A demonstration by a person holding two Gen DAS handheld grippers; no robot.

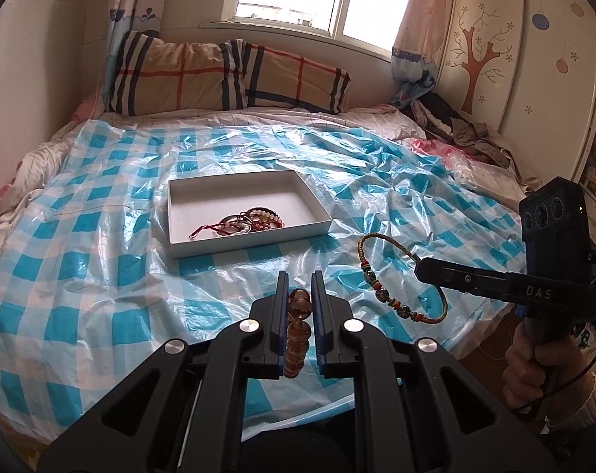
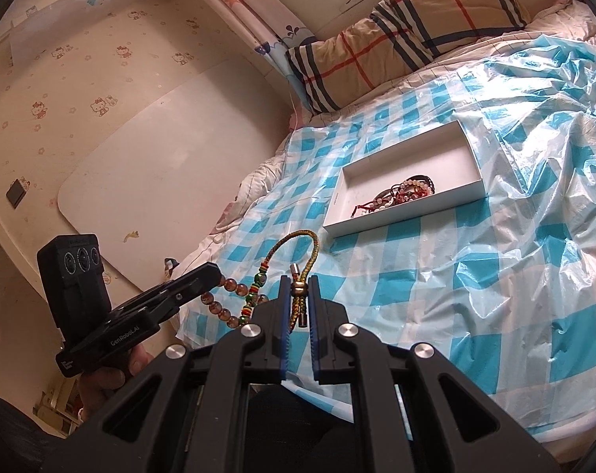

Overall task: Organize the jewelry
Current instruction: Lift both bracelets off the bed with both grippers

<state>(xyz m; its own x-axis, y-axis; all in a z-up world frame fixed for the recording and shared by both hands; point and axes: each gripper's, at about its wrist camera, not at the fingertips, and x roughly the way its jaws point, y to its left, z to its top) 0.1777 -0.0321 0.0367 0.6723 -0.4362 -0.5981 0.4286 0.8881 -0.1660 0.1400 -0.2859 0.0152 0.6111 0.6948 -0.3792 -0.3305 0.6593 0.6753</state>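
Over the near edge of the bed, both claws hang above the blue-and-white checked plastic sheet (image 1: 101, 276) that covers the mattress.

Left gripper (image 1: 300, 287): I read its jaws as clamped on a string of round amber-brown translucent beads (image 1: 296, 331). Through its own camera the beads run between the blue pads, from just past the tips back towards the body. Through the right wrist camera the same strand (image 2: 223, 307) droops in a loop off the tip of the left gripper (image 2: 215, 274), clear of the sheet.

Right gripper (image 2: 298, 289): jaws nearly together, pinching the braided green-yellow cord bracelet with small coloured glass beads (image 2: 294, 244) at its sliding metal knot. The cord loop stands up ahead of the tips. In the left wrist view the bracelet (image 1: 392, 276) hangs as a full ring from the tip of the right gripper (image 1: 420, 268), also off the sheet. A hand (image 1: 534, 370) grips that tool's handle.

Shallow white rectangular cardboard box (image 1: 250, 232): lying open on the sheet, well ahead of both claws, towards the plaid pillows (image 1: 227, 75). A tangle of bracelets, red cord and pale beads (image 1: 243, 222), lies in its near part; the far part of the floor is bare. Same from the right wrist: box (image 2: 400, 205), pile (image 2: 396, 193).
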